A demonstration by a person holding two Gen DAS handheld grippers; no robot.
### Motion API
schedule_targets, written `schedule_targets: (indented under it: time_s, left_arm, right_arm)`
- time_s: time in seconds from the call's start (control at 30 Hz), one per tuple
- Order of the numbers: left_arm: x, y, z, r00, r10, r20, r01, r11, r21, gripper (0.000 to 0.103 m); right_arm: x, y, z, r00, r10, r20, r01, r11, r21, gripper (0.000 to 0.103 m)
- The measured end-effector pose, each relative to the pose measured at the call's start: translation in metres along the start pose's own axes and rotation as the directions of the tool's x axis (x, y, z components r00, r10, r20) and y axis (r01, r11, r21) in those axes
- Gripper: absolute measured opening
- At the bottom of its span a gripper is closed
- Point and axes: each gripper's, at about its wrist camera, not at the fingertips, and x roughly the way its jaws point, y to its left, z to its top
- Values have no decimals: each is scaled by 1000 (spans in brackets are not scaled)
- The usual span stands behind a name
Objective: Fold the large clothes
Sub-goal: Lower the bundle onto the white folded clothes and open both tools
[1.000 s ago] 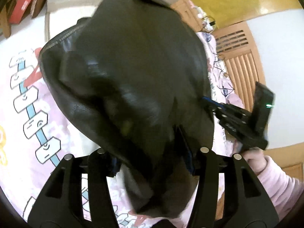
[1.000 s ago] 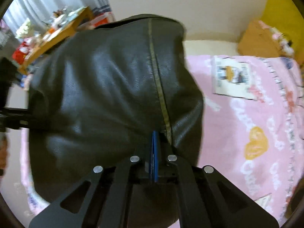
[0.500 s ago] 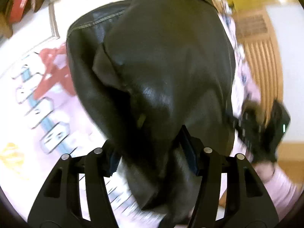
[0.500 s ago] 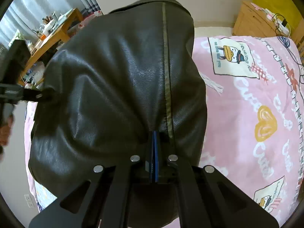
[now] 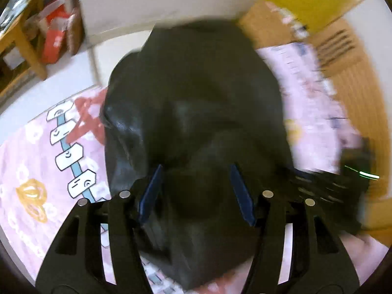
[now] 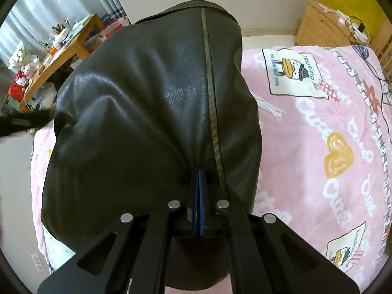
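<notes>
A black leather jacket point(image 5: 196, 112) hangs over the pink bedspread point(image 5: 31, 161). My left gripper point(image 5: 196, 178) has its blue pads wide apart, with jacket leather lying between and below them; the view is blurred. In the right wrist view the jacket point(image 6: 147, 112) fills the middle, its seam running down to my right gripper point(image 6: 199, 183), which is shut on a fold of the leather. The right gripper also shows in the left wrist view point(image 5: 330, 188) at the right edge, blurred.
The pink printed bedspread point(image 6: 318, 134) covers the bed. A wooden table point(image 6: 68, 46) with clutter stands at the far left. A wooden nightstand point(image 6: 323, 27) and slatted headboard point(image 5: 348, 56) are at the right. Red boxes point(image 5: 56, 34) sit by the wall.
My left gripper's pads have spread apart from the leather they pinched. The jacket has swung and the left view has tilted toward the wall. The right gripper keeps its hold.
</notes>
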Motion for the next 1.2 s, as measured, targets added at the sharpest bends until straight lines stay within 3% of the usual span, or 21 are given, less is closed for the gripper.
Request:
schedule_targets:
  time_s: [0.1,0.17,0.3,0.4,0.5,0.6,0.67,0.8,0.93,1.0,1.03,1.13,1.2]
  left_arm:
    - [36,15,-2,999,38,24,-37,998,-49,52]
    - [43,15,-4,993,107,51,-107,994,-16,56]
    - [16,6,-1,989,135,51,-135,991,-7,52]
    - [-20,-18,11,986,102,128,-113,990,84,52]
    - [-35,-45,41,976,70,206,-104,982,157,54]
    - [-3,-64,83,985,67,162,-93,982,161,54]
    - [35,-65,105,993,81,88,-93,986,142,54]
    - [76,-74,111,985,160,66,-168,975,146,54]
    - [69,-79,107,982,166,88,-176,977,121,54]
    - [55,-77,102,989,127,78,-135,985,107,54]
    - [41,-76,95,995,75,73,-82,991,101,54]
    - [-3,-75,65,994,-6,111,-5,995,97,55]
    - [-31,-75,44,991,-32,133,20,995,94,55]
  right_arm:
    - [-2,0,-8,999,31,7,-31,999,-8,0]
    - [-2,10,-13,999,32,26,-31,998,-46,0]
    - [-20,20,-14,997,30,64,-28,999,-42,3]
    - [-47,26,-32,987,90,132,-81,994,-71,3]
    - [-43,40,-57,990,79,119,-61,987,-151,3]
    - [-27,37,-70,993,70,98,-58,990,-125,2]
    - [-20,33,-71,994,62,93,-51,992,-116,1]
    - [-13,34,-75,994,18,107,-1,986,-164,1]
    - [-11,29,-68,998,14,64,-7,993,-116,1]
    - [-20,28,-66,998,40,48,-35,994,-101,1]
    - [-28,27,-66,997,60,43,-56,994,-90,1]
    - [-60,20,-66,994,93,65,-91,996,-25,13]
    - [-89,12,-69,988,111,103,-115,993,31,52]
